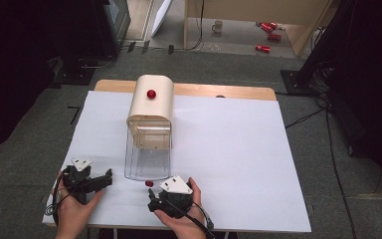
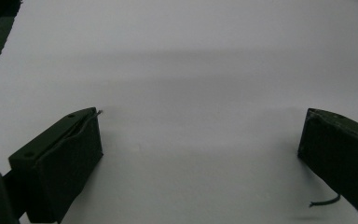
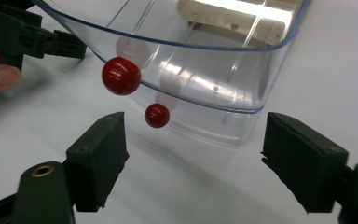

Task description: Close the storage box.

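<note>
Both tongs rest wide apart and empty on the white bench (image 1: 238, 149): left tongs (image 1: 110, 178), right tongs (image 3: 193, 156) facing a small red ball (image 3: 157, 115) beside a clear plastic drawer (image 3: 205, 70).

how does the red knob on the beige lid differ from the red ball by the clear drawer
The red knob sits high on the beige lid, far from both grippers; the red ball lies on the white tabletop at the clear drawer's front edge, near the right hand-held gripper. The ball looks smaller. Both are glossy, round and red.
</note>
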### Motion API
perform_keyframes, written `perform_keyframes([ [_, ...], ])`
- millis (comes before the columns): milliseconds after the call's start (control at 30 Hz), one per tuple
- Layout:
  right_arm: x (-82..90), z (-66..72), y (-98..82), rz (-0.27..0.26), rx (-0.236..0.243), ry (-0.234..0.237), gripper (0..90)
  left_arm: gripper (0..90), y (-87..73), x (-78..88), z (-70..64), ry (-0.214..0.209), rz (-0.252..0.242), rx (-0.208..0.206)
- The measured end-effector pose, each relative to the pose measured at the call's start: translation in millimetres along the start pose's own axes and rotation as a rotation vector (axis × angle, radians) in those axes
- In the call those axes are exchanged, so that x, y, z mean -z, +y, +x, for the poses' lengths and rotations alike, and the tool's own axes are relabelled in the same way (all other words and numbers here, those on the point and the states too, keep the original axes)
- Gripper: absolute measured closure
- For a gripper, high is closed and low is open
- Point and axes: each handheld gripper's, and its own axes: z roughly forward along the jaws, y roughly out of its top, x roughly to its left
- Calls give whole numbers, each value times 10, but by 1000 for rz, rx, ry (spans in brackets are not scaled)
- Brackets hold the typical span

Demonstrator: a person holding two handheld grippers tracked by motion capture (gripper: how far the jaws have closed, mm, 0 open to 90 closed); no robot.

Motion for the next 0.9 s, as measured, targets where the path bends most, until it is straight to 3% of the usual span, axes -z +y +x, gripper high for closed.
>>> perform_keyframes([
  [233, -13, 41, -13, -5, 0, 1, 310, 0, 0, 0, 0, 0, 0, 0],
  [400, -19, 106, -23, -8, 6, 19, 407, 0, 0, 0, 0, 0, 0, 0],
  [467, -29, 125, -21, -10, 8, 49, 486, 0, 0, 0, 0, 0, 0, -1],
  [900, -71, 134, 25, -7, -5, 95, 670, 0, 0, 0, 0, 0, 1, -1],
])
